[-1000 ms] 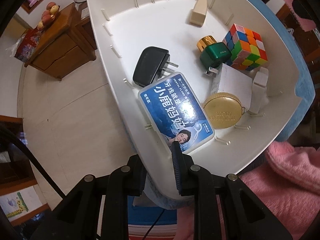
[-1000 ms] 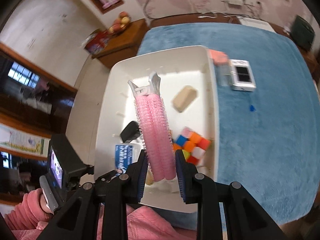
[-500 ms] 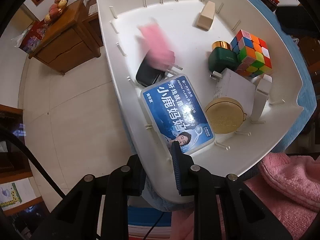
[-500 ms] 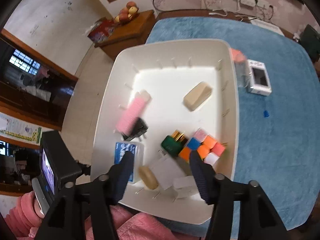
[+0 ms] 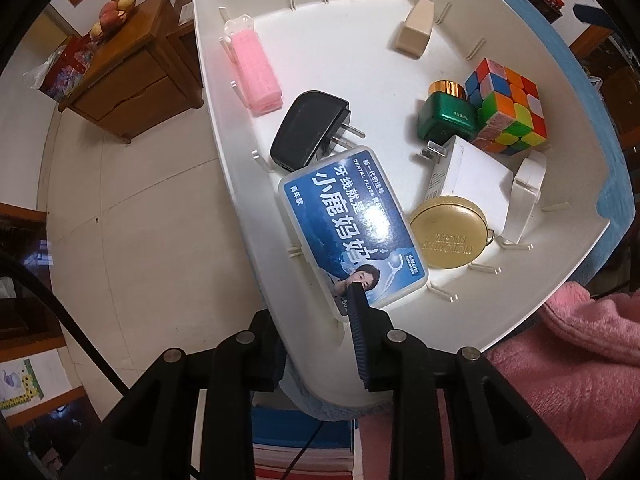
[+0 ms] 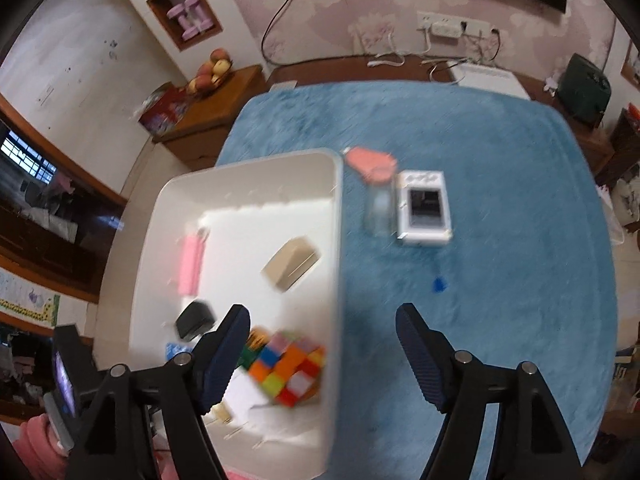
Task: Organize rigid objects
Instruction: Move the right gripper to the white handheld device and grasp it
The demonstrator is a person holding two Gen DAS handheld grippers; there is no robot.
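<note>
Since the earlier frame the pink hair roller (image 5: 256,74) has left the right tool and now lies in the white tray (image 5: 560,80), along the tray's left wall toward the far end; the right tool has swung over toward the blue-covered counter.

Left wrist view: left tool (image 5: 316,344) points down at the tray's near rim. One finger sits inside the tray against the rim wall, its tip over the corner of the blue dental floss box (image 5: 352,228); the other sits outside the wall. Jaws are opening slightly, yet the rim still lies pinched between the pads. In the tray: black plug adapter (image 5: 308,136) touching the far end of the floss box, beige block (image 5: 414,32) near the far wall, green bottle with gold cap (image 5: 446,114) touching the Rubik's cube (image 5: 508,106), white charger (image 5: 472,176), round gold tape measure (image 5: 450,232) beside the floss box, white clip-shaped piece (image 5: 526,196) at the right wall. Pink fleece sleeve (image 5: 572,360) lower right.

Right wrist view, motion-blurred: right tool (image 6: 324,356) has jaws opening wide, nothing between them. It straddles the tray's right edge, one finger over the cube, the other over the blue counter (image 6: 500,280). On the counter just beside the tray: clear jar with pink lid (image 6: 376,196) and, touching it, a small white device with a screen (image 6: 426,208). Small blue scrap (image 6: 440,284) nearer the tool.
</note>
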